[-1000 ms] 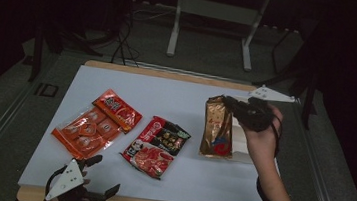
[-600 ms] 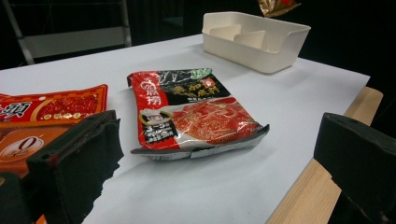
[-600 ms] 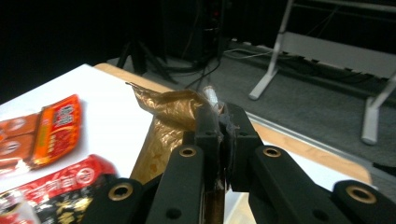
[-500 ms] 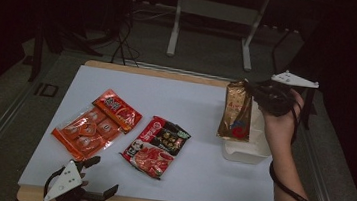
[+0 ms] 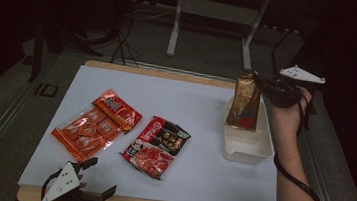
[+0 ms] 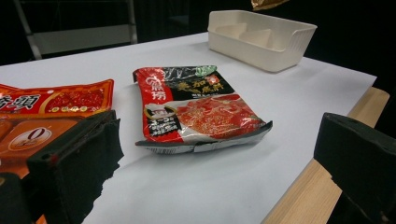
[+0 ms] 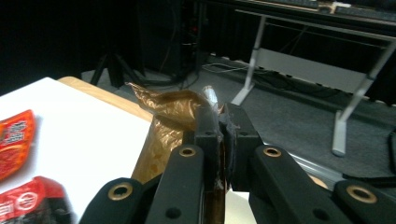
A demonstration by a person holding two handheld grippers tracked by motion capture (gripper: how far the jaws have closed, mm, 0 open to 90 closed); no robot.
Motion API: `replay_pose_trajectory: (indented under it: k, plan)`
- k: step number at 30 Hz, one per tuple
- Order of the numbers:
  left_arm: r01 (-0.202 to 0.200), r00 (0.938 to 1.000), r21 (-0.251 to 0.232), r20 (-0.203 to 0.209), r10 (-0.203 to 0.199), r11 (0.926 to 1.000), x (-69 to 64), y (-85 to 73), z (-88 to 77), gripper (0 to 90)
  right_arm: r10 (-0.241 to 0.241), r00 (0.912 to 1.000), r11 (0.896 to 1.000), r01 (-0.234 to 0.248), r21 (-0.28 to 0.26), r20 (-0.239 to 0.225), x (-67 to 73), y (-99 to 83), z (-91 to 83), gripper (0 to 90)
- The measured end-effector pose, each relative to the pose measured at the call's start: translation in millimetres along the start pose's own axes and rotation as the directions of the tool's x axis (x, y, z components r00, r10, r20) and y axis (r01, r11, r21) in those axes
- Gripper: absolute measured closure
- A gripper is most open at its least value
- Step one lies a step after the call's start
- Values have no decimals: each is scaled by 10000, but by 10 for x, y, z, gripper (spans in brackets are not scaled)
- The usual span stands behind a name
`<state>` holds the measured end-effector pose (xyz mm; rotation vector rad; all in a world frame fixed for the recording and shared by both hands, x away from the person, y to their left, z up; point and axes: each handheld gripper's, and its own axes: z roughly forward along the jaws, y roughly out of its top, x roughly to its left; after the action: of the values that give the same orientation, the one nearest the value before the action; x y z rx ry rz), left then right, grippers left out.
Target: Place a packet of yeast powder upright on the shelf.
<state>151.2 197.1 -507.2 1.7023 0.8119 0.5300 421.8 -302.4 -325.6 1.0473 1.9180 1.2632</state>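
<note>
1. Right tongs point(image 5: 263, 83) pressed together on the top seam of the gold pouch point(image 5: 244, 103), pinching the crumpled foil between the pads; grip seen close up in the right gripper view point(image 7: 218, 122), pouch point(image 7: 163, 116) hanging below the jaws
2. Gold pouch held upright, long axis near vertical, dangling over the far end of the white bin point(image 5: 245, 142); lower edge looks level with or just inside the rim, contact with the bin floor hard to tell
3. Bin at the right side of the white worktop point(image 5: 186, 106), long axis running away from the person; pouch directly under the right tongs, so the coming move judged to be a straight lowering into the bin, then a release
4. Left tongs point(image 5: 88, 187) spread wide and empty, resting low at the near left edge of the worktop; jaws seen wide apart in the left gripper view point(image 6: 210, 177)
5. Red-and-black packet point(image 5: 158, 139) lying flat mid-worktop, orange packet point(image 5: 98, 122) flat to its left; both nearer the left tongs than the right
6. Right hand point(image 5: 288, 109) clearly the nearer one to the bin; main risk judged to be the tall pouch tipping over the rim on release
</note>
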Motion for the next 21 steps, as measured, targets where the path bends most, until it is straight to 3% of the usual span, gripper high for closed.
replay_pose_trajectory:
  k: [9,12,16,19,21]
  plan:
    - [67,9998,43,-168,-66,10000,-13,-23,-55,11,-94,9990,9999,91,70,426,-179,-23,100,856]
    - [88,9998,40,-195,-87,10000,-18,-30,-66,11,-66,9986,9998,75,-170,527,-246,-47,126,855]
    - [137,9997,32,-216,-136,9999,-25,-37,-81,12,-573,9950,9969,615,-499,819,-299,-77,173,853]
    - [147,9996,42,-224,-146,9999,-29,-41,-87,11,-578,9940,9950,650,-763,929,-326,-91,191,853]
    - [142,9997,67,-213,-140,9999,-37,-48,-99,11,-667,9946,9882,768,-1322,796,-357,-119,220,854]
